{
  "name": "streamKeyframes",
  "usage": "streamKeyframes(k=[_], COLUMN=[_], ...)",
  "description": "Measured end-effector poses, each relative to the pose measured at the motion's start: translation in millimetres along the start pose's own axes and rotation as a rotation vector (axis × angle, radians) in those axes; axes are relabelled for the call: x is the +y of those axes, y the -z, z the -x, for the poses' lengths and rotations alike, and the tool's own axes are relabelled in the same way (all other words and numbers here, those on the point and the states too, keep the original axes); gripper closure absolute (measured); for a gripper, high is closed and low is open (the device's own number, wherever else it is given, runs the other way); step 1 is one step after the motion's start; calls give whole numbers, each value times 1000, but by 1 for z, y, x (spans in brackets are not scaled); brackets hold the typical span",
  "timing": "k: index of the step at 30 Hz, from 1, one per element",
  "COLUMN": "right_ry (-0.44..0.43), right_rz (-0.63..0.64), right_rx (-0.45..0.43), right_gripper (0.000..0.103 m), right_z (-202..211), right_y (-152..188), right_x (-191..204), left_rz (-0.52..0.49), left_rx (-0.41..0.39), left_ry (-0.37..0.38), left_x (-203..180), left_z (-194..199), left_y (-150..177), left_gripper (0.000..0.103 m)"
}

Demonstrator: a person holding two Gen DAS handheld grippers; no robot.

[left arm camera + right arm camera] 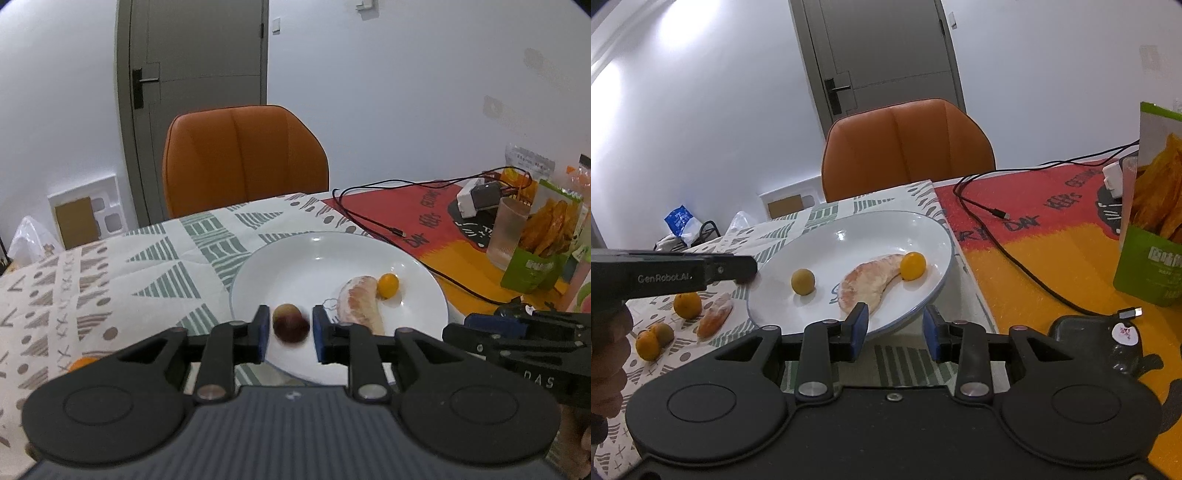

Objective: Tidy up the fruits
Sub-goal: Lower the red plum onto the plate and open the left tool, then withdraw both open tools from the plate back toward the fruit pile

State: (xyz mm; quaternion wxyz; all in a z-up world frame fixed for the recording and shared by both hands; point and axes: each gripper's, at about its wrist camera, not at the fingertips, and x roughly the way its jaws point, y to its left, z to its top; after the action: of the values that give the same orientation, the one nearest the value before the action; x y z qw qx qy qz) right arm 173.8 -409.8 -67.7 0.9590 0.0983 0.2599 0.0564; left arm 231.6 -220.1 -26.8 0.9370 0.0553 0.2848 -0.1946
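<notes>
Left hand-held gripper (289,334) hangs over the near rim of the white plate (295,258), its blue pads spread, with a small round fruit (290,324) between them; the fruit looks blurred and, in the right wrist view, sits free on the plate, so I judge it released, not gripped. To finish this placement well, lift the gripper straight back without brushing the fruit, which would roll easily on the smooth plate. Next to it lie a pomelo segment (360,303) and a yellow kumquat (388,285), touching each other. Right hand-held gripper (895,330) waits unclenched and empty at the plate's near edge. Out on the patterned desk (110,258), left of the plate, oranges (687,305) and another segment (716,318) remain to be fetched, approached low from the side.
</notes>
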Motion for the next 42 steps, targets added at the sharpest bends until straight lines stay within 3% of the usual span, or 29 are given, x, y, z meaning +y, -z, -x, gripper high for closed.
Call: streamKeyframes(k=[3,8,14,24,28,34,42], right_ry=[-3,-12,-31,-67,-82,-104,-150], right_rz=[6,11,16,63,84,107,134], right_rx=[2,-7,-3,6,11,20,18], right_gripper=[68,62,58,50,47,41,9], right_z=[1,4,2,-1,-3,-8,-12], right_y=[0,-2,-3,-4,-3,-2,-1], right_x=[2,9,20,50,63,80,102], left_rz=[4,9,35,85,104,135,192], left_rx=[-1,4,9,9,-1,-5,-23], left_ry=[-12,-49,-104,-168,-187,-210,-237], left_x=[2,12,35,70,82,98,118], left_z=[3,10,23,45,55,66,82], left_y=[-1,2,10,21,26,33,47], left_gripper=[77,51,37,31,25,24,19])
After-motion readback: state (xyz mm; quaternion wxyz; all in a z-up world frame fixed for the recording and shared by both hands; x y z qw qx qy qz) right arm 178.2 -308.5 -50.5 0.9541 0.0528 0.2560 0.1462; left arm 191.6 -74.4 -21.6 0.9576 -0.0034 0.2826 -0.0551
